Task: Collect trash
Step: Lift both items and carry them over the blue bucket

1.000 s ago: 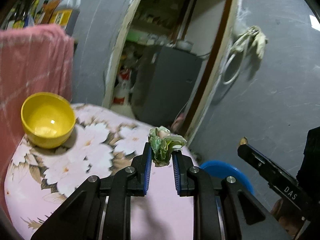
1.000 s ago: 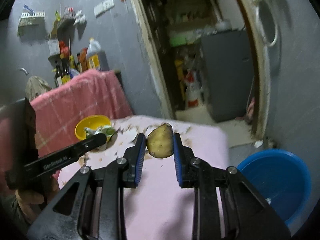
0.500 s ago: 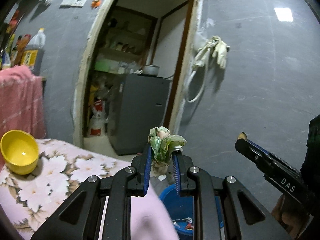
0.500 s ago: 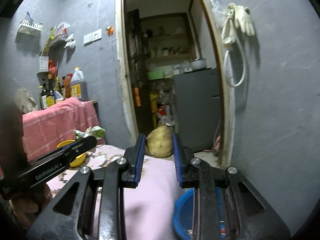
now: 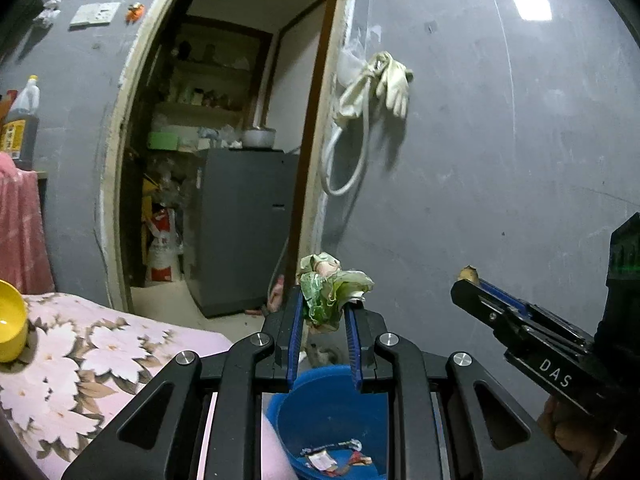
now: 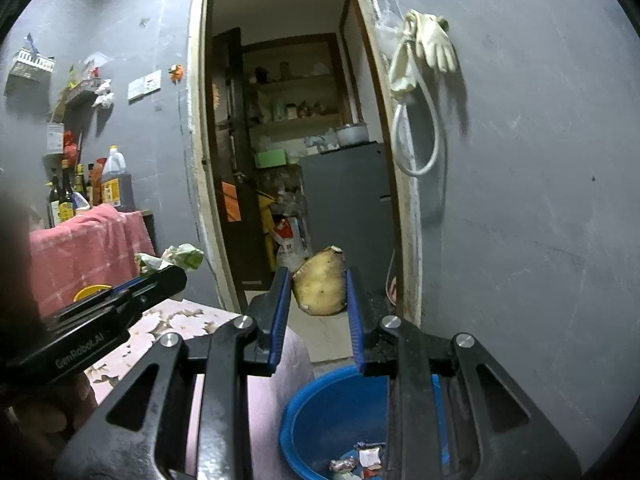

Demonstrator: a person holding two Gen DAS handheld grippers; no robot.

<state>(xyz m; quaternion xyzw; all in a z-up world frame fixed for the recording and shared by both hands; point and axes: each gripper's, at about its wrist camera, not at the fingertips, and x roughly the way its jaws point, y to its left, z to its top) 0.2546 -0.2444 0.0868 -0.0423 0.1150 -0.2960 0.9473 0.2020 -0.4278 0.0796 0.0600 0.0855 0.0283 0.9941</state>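
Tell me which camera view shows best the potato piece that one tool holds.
The right wrist view shows it best: the potato piece sits close and whole between the fingers of the right tool, its cut face and skin visible. The left wrist view shows only a small tip of it above that tool, seen from the side.

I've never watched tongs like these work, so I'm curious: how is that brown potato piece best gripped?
Across its two broad faces, coming level from the near side, as the right tongs do now. The brown potato piece is a flattish wedge held on edge, so the blue pads press its wide sides, not its narrow rim.
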